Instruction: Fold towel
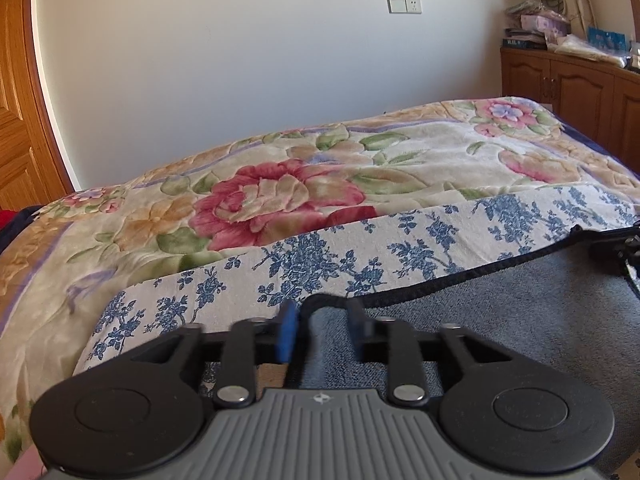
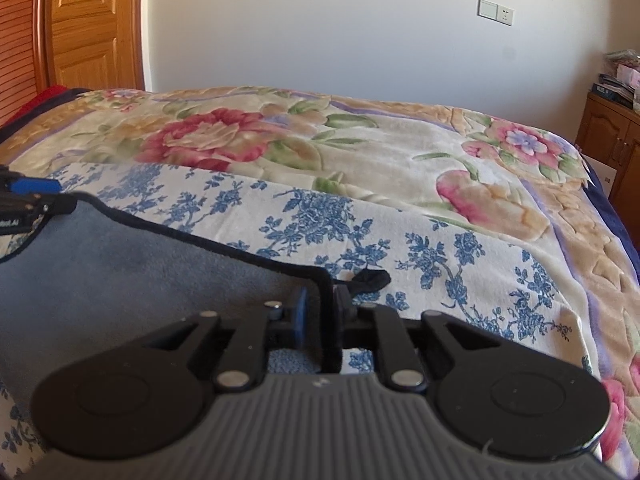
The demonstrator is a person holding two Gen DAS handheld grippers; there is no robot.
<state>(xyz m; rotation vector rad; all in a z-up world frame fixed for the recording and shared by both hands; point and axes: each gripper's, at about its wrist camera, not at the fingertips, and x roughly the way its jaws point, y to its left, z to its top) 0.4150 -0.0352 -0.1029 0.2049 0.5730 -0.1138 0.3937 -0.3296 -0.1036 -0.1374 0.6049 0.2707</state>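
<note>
A grey towel (image 1: 520, 312) with a black hem lies on a white cloth with blue flowers (image 1: 360, 248) on the bed. My left gripper (image 1: 322, 326) is shut on the towel's left corner, the hem curving between its blue-padded fingers. My right gripper (image 2: 324, 312) is shut on the towel's (image 2: 132, 264) right corner, with the black hem and a small black loop (image 2: 372, 278) just past the fingers. The left gripper also shows at the left edge of the right wrist view (image 2: 24, 196), and the right gripper at the right edge of the left wrist view (image 1: 628, 248).
A thick floral blanket (image 1: 280, 184) covers the bed beyond the blue-flowered cloth. A white wall with a switch and socket (image 1: 404, 5) stands behind. A wooden cabinet with clutter (image 1: 572, 84) is at the right, a wooden door (image 2: 88, 24) at the left.
</note>
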